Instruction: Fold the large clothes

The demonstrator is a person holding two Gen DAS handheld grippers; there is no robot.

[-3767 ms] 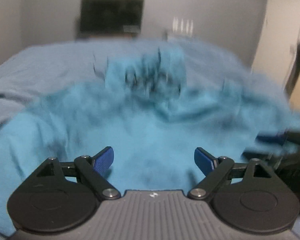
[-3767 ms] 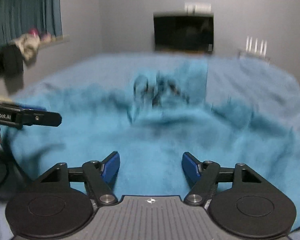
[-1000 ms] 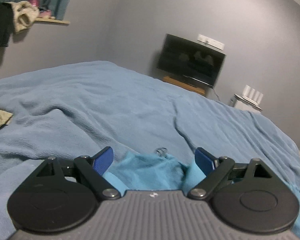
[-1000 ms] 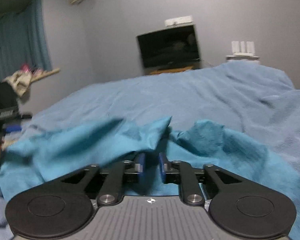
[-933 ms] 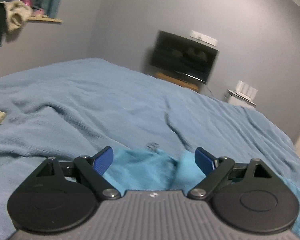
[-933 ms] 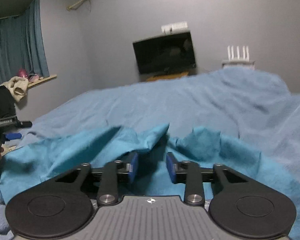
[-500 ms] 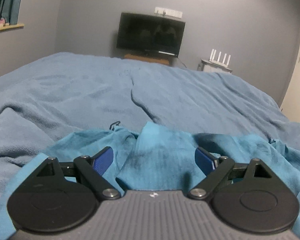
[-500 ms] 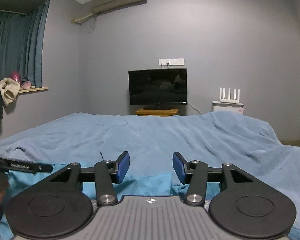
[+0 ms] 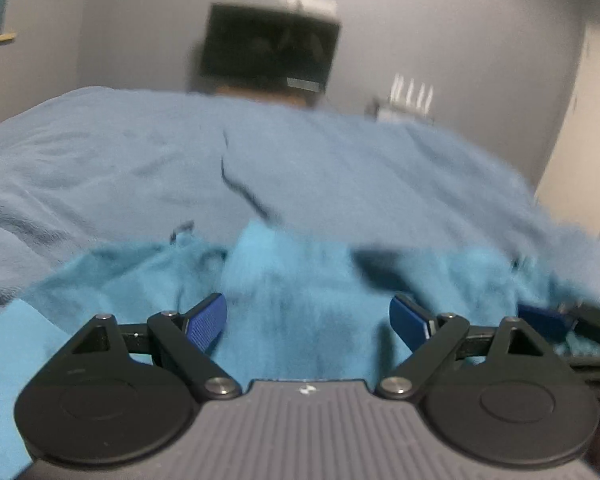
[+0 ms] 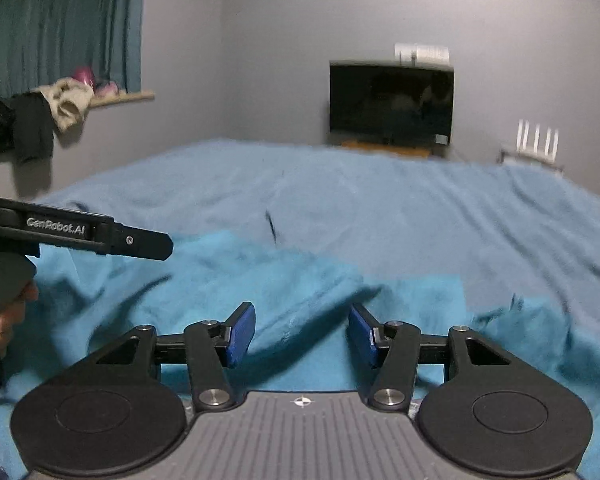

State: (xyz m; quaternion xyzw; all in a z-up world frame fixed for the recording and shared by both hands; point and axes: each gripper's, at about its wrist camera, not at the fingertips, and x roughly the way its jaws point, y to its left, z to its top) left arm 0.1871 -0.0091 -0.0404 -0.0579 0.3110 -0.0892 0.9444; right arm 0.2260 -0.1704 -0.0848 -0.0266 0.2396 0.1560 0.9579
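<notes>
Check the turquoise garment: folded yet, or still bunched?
Still bunched. The turquoise garment lies in uneven ridges and creases on the blue blanket, with no flat, squared fold visible.

Bed with blue blanket (image 10: 380, 200), rumpled turquoise garment (image 10: 220, 280) lying on its near part

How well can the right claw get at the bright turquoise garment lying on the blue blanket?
Probably yes. The right claw hangs just over the bright turquoise garment, jaws apart and opening, with cloth under them but not pinched. Nothing lies between; the left claw is off to the side.
</notes>
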